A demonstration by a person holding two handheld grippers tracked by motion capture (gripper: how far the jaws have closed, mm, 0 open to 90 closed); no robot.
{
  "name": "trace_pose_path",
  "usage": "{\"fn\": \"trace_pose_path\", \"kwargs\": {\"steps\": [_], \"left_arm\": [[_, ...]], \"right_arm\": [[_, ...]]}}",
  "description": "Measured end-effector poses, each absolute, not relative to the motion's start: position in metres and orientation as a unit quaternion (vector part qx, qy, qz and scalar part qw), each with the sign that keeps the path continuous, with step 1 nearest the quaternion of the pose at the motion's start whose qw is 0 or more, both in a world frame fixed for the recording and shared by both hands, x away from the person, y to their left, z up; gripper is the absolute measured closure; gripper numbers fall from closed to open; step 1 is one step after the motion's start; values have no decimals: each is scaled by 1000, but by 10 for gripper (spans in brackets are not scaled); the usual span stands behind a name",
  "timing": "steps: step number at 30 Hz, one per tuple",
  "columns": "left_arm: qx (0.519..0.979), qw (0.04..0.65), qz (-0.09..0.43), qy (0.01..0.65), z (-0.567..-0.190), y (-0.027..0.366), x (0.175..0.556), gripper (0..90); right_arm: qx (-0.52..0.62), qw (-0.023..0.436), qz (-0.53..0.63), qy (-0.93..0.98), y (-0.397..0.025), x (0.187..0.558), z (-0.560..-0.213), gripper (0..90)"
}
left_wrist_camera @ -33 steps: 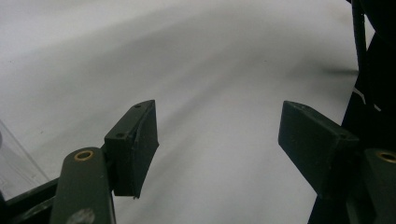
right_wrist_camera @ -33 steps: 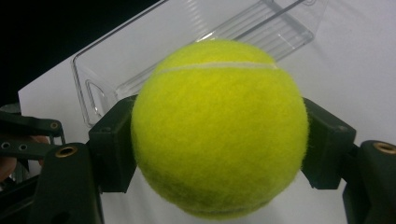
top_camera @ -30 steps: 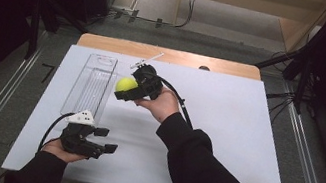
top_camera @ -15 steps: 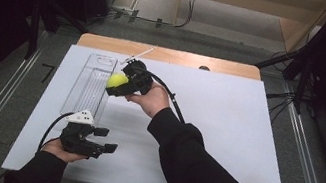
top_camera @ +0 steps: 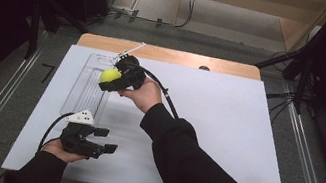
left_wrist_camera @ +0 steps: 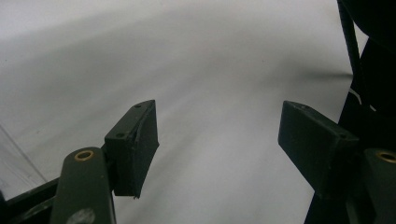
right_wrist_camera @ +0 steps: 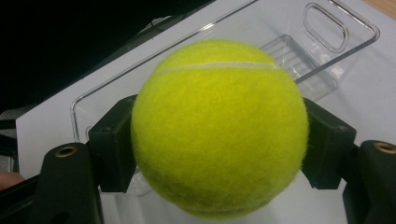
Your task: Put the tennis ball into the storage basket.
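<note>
The tennis ball [right_wrist_camera: 219, 128] is where my attention goes, but going left to right I start with my left gripper [top_camera: 104, 140], which sits low on the white worktop [top_camera: 224, 133] near my side, its fingers [left_wrist_camera: 135, 144] spread wide with nothing between them. Next comes the clear plastic tray [top_camera: 81, 88] lying flat on the worktop; it is transparent, so I find its edges and depth hard to read, and I cannot tell whether anything lies in it. Just right of it and above its far end, my right gripper [top_camera: 108, 82] has its fingers [right_wrist_camera: 112, 149] closed on the ball, one on each side at its widest part. I judge the ball light, springy and felt-covered, so it should not slip, though a hard squeeze would dent it; across the middle is the sensible hold. The underside of the ball and the tray beneath it are hidden from me.
</note>
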State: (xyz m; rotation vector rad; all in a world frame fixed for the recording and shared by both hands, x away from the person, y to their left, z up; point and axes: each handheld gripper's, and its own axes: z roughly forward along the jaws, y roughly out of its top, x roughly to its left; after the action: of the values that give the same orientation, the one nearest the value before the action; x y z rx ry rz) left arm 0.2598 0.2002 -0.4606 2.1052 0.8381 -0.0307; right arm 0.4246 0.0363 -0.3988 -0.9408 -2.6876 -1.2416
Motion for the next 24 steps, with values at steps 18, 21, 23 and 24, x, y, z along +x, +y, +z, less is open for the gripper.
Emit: {"fn": "trace_pose_path", "kwargs": {"steps": [18, 21, 23, 24], "left_arm": [[842, 425, -13, 333, -460, 200, 260, 292], [843, 424, -12, 332, -461, 200, 260, 292], [843, 424, -13, 331, -461, 200, 260, 292], [844, 423, -12, 330, -461, 200, 260, 292]], "right_arm": [[-298, 22, -407, -863, 60, 429, -403, 239], [-296, 23, -409, -863, 63, 430, -403, 238], [-297, 27, -412, -861, 66, 430, -404, 238], [-299, 27, -412, -860, 67, 430, -404, 239]]}}
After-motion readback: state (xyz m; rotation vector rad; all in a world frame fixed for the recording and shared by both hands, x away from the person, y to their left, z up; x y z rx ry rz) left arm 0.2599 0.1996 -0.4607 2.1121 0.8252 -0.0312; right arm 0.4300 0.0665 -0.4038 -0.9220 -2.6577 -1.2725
